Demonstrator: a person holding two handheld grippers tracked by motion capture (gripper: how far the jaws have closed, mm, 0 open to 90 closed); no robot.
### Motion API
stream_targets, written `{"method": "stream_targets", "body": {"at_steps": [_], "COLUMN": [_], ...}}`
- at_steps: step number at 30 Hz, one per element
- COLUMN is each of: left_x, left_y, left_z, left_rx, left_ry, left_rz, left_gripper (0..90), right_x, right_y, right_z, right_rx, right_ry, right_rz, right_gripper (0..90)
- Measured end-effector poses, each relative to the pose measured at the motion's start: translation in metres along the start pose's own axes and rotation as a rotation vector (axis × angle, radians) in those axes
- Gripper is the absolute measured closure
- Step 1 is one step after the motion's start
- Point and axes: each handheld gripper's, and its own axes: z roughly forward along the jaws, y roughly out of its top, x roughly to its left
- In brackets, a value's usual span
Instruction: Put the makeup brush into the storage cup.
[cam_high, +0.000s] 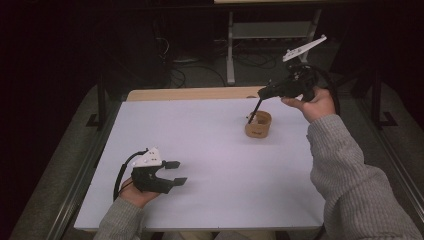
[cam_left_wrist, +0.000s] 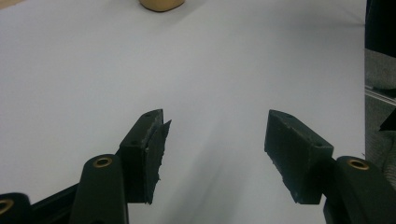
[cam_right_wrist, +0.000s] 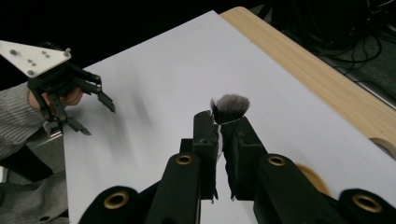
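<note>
Nearest us, at the lower left of the high view, our left gripper (cam_high: 175, 172) rests low over the white surface (cam_high: 210, 165) with its jaws spread wide and nothing between them; in the left gripper view bare surface shows through the gap.

Farther off, at the upper right of the high view, our right gripper (cam_high: 267, 91) has its jaws closed tight on a makeup brush (cam_right_wrist: 229, 108), the grey bristle tuft standing just above the pads in the right gripper view. In the high view the brush's dark handle slants down into the small tan holder (cam_high: 258, 125), which sits right of centre on the surface.

We judge that the brush is either being lifted out of the holder or lowered into it (we cannot tell which). The next move calls for a travel straight along the handle's line, so the rim isn't snagged and the light holder tipped.

Room is generous: open surface lies all around the holder. The wooden far edge (cam_high: 195, 93) lies just beyond it.
</note>
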Motion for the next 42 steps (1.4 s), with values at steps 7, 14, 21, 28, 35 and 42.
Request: {"method": "stream_targets", "body": {"at_steps": [7,14,21,28,35,42], "left_x": [0.001,0.003,0.004,0.005,0.006,0.006], "left_y": [0.000,-0.002,-0.001,-0.002,-0.002,-0.002], "left_z": [0.000,-0.001,-0.001,-0.001,-0.002,-0.003], "left_rx": [0.005,-0.006,-0.010,-0.017,-0.025,-0.012], "left_ry": [0.002,0.004,0.003,0.006,0.001,-0.002], "left_rz": [0.006,-0.006,-0.010,-0.012,-0.031,-0.016], "left_gripper": [37.9,37.4,37.0,36.7,36.7,35.2], "right_x": [-0.009,-0.018,-0.031,-0.045,-0.058,-0.066], "right_y": [0.010,0.022,0.028,0.028,0.024,0.019], "right_z": [-0.004,-0.006,-0.006,-0.004,-0.004,-0.006], "right_rx": [-0.001,0.004,0.004,0.002,0.006,0.000], "right_ry": [-0.028,-0.069,-0.099,-0.119,-0.138,-0.158], "right_rz": [0.011,0.014,0.034,0.064,0.101,0.127], "right_gripper": [82.0,82.0,82.0,82.0,82.0,82.0]}}
